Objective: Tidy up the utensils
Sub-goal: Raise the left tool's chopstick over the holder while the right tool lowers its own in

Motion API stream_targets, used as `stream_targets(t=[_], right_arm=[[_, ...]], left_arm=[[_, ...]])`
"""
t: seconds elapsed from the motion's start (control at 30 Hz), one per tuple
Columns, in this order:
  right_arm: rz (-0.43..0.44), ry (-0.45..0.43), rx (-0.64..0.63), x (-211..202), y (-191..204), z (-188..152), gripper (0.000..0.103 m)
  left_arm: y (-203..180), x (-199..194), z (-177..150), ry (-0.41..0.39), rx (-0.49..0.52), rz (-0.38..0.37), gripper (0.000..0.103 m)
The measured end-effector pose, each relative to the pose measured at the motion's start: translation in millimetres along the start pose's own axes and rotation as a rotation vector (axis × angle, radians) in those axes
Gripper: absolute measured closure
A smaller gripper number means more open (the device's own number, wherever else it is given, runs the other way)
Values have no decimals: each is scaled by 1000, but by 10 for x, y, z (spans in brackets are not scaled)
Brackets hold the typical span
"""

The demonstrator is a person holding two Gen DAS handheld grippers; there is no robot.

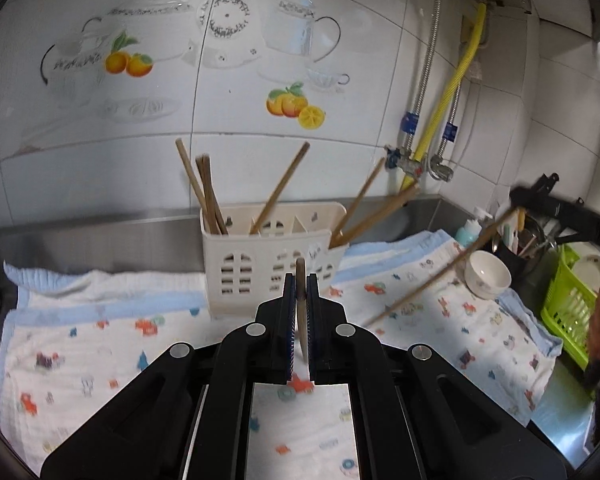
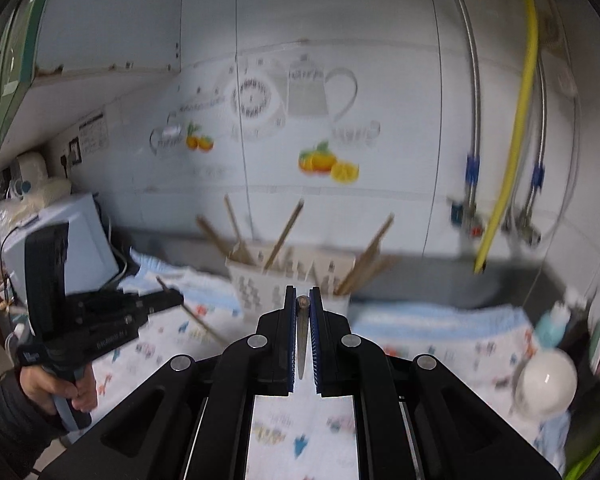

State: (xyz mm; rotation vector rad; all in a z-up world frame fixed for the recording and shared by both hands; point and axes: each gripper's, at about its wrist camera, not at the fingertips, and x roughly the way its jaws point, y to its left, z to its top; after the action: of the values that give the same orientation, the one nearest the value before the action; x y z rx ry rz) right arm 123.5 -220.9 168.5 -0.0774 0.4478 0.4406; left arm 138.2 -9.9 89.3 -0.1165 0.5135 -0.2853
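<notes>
A chopstick (image 1: 301, 312) is clamped in the left gripper (image 1: 300, 280), another chopstick (image 2: 302, 332) in the right gripper (image 2: 302, 292), both aimed at the holder (image 1: 268, 260) farther along the cloth-covered counter (image 1: 100, 340), presumably for insertion beside those already stored.

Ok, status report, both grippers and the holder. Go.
Left gripper shut on a chopstick. Right gripper shut on another chopstick. Utensil holder ahead on the towel, several chopsticks in. Nothing blocking.

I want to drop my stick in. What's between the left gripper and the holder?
Left wrist view: nothing but towel between left gripper and holder. Its chopstick tip overlaps the holder's front.
</notes>
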Motion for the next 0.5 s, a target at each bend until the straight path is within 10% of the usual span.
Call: stream_targets(t=[0.5], right_arm=[[-37,-52,-31,525,-137,777,97]], left_arm=[[4,-31,721,-97,50,-23,100]])
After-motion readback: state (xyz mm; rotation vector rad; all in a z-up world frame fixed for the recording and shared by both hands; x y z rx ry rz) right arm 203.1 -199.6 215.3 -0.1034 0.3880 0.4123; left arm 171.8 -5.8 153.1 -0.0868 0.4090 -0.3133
